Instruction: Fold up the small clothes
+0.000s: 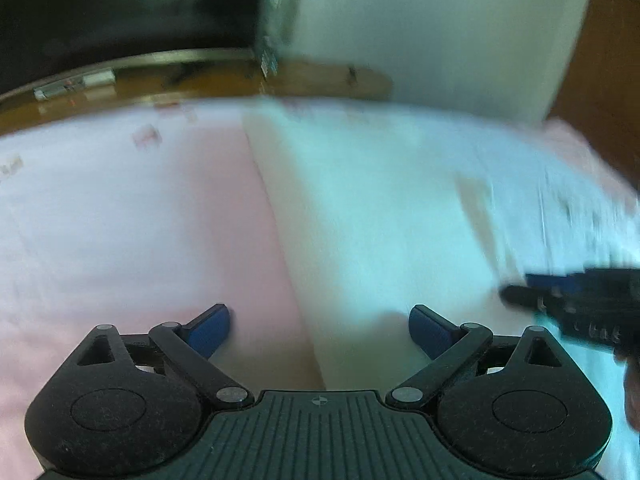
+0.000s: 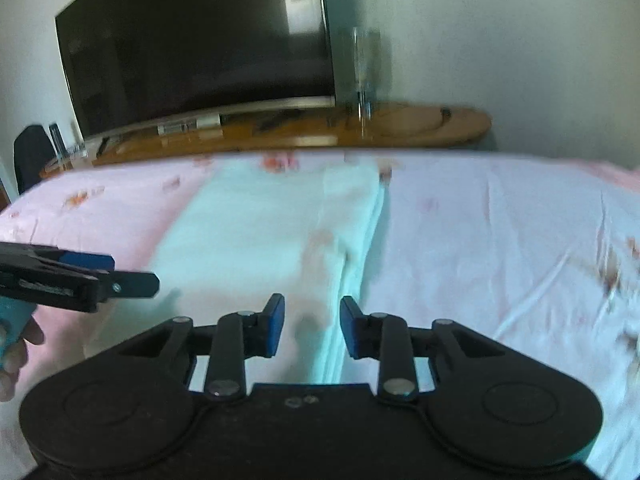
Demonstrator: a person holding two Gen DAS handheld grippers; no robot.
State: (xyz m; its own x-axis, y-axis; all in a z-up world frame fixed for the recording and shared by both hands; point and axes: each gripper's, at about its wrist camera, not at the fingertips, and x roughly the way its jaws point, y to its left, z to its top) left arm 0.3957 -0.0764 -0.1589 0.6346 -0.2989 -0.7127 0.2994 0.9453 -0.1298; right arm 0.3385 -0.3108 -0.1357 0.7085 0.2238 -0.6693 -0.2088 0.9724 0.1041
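Right wrist view: the pale mint garment (image 2: 276,232) lies folded on the pink bedsheet (image 2: 500,232), its right edge running between the partly parted, empty fingers of the right gripper (image 2: 312,326). The left gripper (image 1: 319,330) gapes wide, empty, over the garment's left edge.

- Left wrist view smeared by motion blur; cloth (image 1: 380,208) edges and folds cannot be made out.
- Right gripper (image 1: 520,294) cut off by the right edge, blurred; its jaws cannot be read there.
- TV (image 1: 120,12) cropped at top and left.
- Left gripper (image 2: 152,280) cut by the left edge of the right wrist view.
- Sheet (image 2: 500,220) print blurred, motifs unreadable.
- Items on shelf (image 2: 400,124) too blurred to identify.
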